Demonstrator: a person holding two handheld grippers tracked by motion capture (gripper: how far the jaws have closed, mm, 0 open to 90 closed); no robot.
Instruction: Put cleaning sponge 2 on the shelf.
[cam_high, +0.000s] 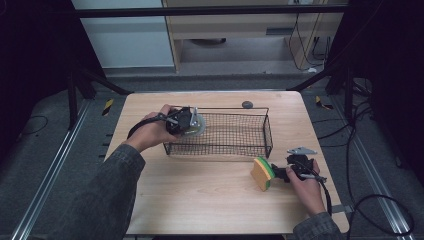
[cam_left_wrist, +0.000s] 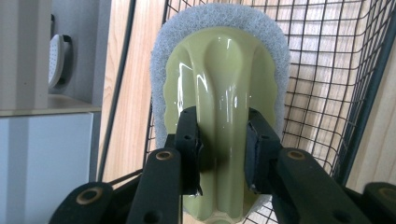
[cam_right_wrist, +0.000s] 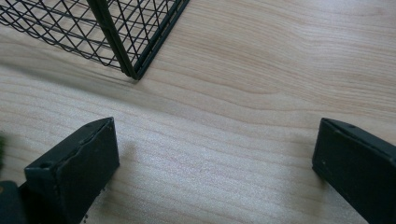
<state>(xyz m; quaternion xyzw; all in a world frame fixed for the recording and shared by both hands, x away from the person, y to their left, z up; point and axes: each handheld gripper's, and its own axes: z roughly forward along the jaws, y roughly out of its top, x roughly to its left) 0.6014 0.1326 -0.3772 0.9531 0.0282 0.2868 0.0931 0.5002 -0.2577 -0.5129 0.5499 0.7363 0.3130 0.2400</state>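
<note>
The left gripper (cam_left_wrist: 219, 154) is clamped on the glossy green plastic scrubber with a grey pad (cam_left_wrist: 219, 84), holding it at the left end of the black wire basket (cam_high: 240, 131). The right gripper (cam_right_wrist: 215, 163) rests wide open, gripping nothing, beside the yellow-and-green sponge (cam_high: 261, 173) on the wooden table (cam_high: 200, 190).

Pale olive-green glossy plastic scrubber handle (cam_left_wrist: 219, 88), white-grey fibrous pad rim. Black wire-mesh basket (cam_high: 268, 131), diamond grid pattern. Yellow sponge with green scouring layer (cam_high: 262, 173). Light wood-grain tabletop (cam_high: 200, 190). Black gripper pads (cam_left_wrist: 189, 140). Dark grey denim sleeve (cam_high: 107, 195).
</note>
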